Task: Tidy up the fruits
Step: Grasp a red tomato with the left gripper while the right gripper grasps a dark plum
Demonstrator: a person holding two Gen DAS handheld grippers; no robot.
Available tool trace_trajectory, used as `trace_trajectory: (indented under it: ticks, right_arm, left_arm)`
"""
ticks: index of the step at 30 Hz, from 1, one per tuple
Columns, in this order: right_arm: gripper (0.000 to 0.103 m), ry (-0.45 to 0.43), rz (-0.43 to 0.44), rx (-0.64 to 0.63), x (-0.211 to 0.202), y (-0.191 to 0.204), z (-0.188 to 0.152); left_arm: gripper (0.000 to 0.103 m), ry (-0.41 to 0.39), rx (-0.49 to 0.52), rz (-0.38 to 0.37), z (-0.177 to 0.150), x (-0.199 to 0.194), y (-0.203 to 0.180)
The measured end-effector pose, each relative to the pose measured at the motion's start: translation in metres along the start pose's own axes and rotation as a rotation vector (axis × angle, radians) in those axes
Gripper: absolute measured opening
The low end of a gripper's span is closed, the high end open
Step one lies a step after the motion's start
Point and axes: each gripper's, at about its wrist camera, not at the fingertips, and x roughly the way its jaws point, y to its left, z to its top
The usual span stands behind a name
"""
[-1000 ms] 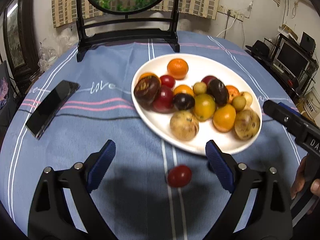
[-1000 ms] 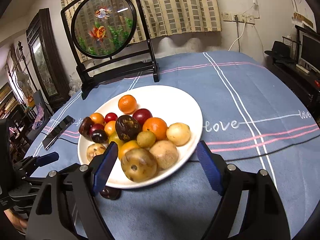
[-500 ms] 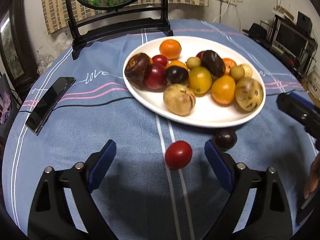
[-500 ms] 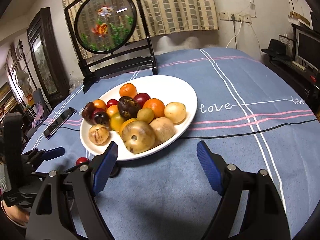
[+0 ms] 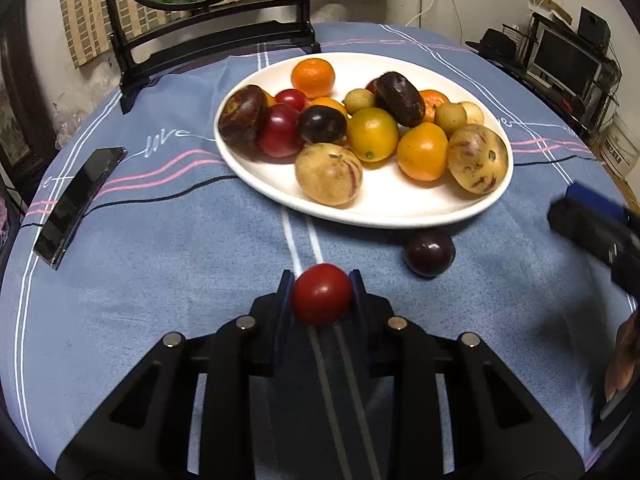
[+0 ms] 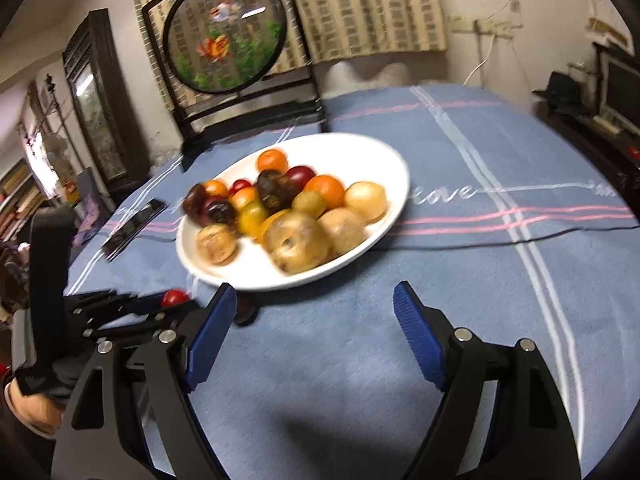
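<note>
Small red round fruit (image 5: 321, 294), glossy, I see pinched between my left gripper's (image 5: 321, 280) pads on blue cloth, just short of plate. Dark purple round fruit (image 5: 429, 253) loose on cloth, just beside white oval plate's (image 5: 384, 208) near rim, close to red one. Plate heaped with fruits: orange, yellow, dark purple, red, tan speckled; exact count unclear to me.
</note>
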Motion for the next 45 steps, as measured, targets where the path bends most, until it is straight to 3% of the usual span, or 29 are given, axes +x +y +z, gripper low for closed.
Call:
trace_trajectory:
  ticks: [3, 10, 15, 16, 21, 22, 23, 24, 28, 45]
  right_arm:
    - [0.081, 0.059, 0.031, -0.021, 0.007, 0.009, -0.005]
    - [0.081, 0.147, -0.055, -0.182, 0.028, 0.046, -0.010]
    - [0.080, 0.209, -0.094, -0.211, 0.050, 0.057, -0.009]
    - [0.078, 0.211, -0.101, -0.222, 0.054, 0.060, -0.008]
    - [0.051, 0.256, -0.099, -0.238, 0.073, 0.072, -0.005]
    - [0.051, 0.262, -0.107, -0.244, 0.078, 0.075, -0.004]
    - [0.049, 0.257, -0.109, -0.246, 0.079, 0.077, -0.004]
    - [0.038, 0.252, -0.104, -0.247, 0.080, 0.078, -0.004]
    - [0.031, 0.240, -0.083, -0.234, 0.077, 0.077, -0.005]
    - [0.031, 0.149, -0.062, -0.126, 0.014, 0.029, -0.001]
  left_arm:
    - [0.028, -0.012, -0.021, -0.003, 0.001, -0.006, 0.006]
    - [0.028, -0.024, -0.072, 0.006, 0.002, -0.013, 0.020]
    - [0.028, -0.032, -0.089, 0.026, 0.003, -0.015, 0.025]
    - [0.028, -0.031, -0.092, 0.026, 0.003, -0.015, 0.025]
    - [0.028, -0.023, -0.098, 0.020, 0.004, -0.014, 0.028]
    - [0.028, -0.021, -0.099, 0.018, 0.004, -0.013, 0.028]
    - [0.028, -0.019, -0.101, 0.016, 0.004, -0.013, 0.028]
    - [0.028, -0.018, -0.101, 0.017, 0.004, -0.012, 0.029]
    - [0.028, -0.015, -0.103, 0.014, 0.003, -0.011, 0.029]
    - [0.028, -0.020, -0.084, 0.028, 0.002, -0.012, 0.020]
